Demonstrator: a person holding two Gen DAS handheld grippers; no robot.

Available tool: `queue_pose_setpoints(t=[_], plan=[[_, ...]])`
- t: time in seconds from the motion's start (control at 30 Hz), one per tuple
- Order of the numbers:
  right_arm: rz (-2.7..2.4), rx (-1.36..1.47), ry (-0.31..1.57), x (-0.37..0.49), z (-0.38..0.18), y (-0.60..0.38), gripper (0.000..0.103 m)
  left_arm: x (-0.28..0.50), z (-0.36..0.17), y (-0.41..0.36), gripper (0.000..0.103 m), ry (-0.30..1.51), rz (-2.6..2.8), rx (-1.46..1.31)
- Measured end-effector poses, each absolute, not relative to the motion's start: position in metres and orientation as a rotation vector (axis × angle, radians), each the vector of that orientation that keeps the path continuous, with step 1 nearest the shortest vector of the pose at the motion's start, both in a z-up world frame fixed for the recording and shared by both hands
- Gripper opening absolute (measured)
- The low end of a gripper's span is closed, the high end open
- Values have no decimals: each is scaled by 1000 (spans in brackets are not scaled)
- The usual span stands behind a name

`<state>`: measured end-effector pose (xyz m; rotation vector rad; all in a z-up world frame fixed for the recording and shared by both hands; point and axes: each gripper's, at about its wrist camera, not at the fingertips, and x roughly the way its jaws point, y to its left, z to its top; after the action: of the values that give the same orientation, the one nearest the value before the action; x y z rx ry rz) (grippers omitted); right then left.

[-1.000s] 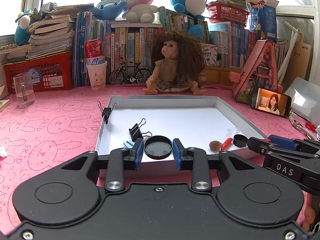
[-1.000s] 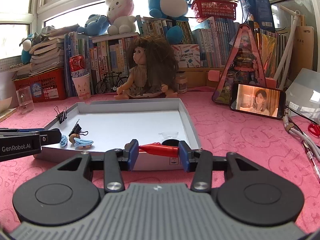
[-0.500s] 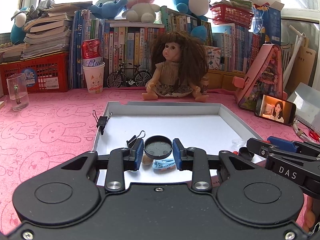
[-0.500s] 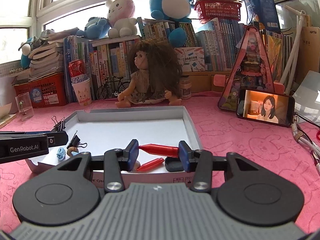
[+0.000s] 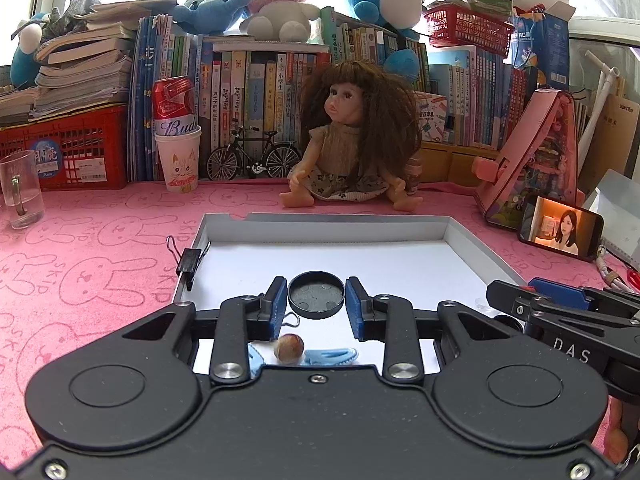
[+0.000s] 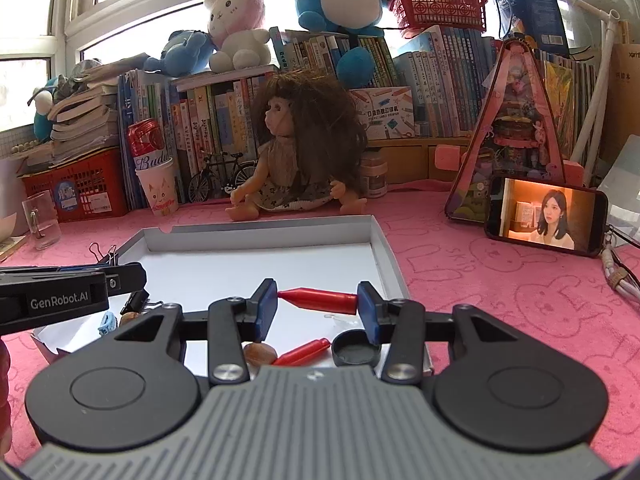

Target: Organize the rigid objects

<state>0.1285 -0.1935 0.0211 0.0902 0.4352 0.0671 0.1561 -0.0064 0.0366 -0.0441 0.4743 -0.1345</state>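
My left gripper (image 5: 316,305) is shut on a round black lid (image 5: 316,294) and holds it above the white shallow box (image 5: 328,230). My right gripper (image 6: 317,309) is shut on a red pen cap (image 6: 319,298) above the same box (image 6: 260,235). Below the left gripper lie a brown nut (image 5: 289,347) and a blue hair clip (image 5: 330,357). Below the right gripper lie another red cap (image 6: 303,353), a black lid (image 6: 356,353) and a nut (image 6: 260,353). A black binder clip (image 5: 188,260) sits on the box's left rim.
A doll (image 5: 352,140) sits behind the box. A phone (image 5: 560,232) plays video at the right. A paper cup with a can (image 5: 178,148), a glass mug (image 5: 20,188), a toy bicycle (image 5: 254,156), books and plush toys line the back. Cables (image 6: 618,276) lie at the right.
Both grippers have moved forward over the box and risen, each still holding its object. More of the loose items inside the box now show beneath them.
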Motion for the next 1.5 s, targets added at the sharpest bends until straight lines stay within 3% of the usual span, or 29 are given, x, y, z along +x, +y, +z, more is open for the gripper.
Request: queue_pose_setpoints(t=[1.5], plan=[[191, 75, 653, 193, 4, -183, 49, 212, 28, -23, 30, 578, -141, 45]])
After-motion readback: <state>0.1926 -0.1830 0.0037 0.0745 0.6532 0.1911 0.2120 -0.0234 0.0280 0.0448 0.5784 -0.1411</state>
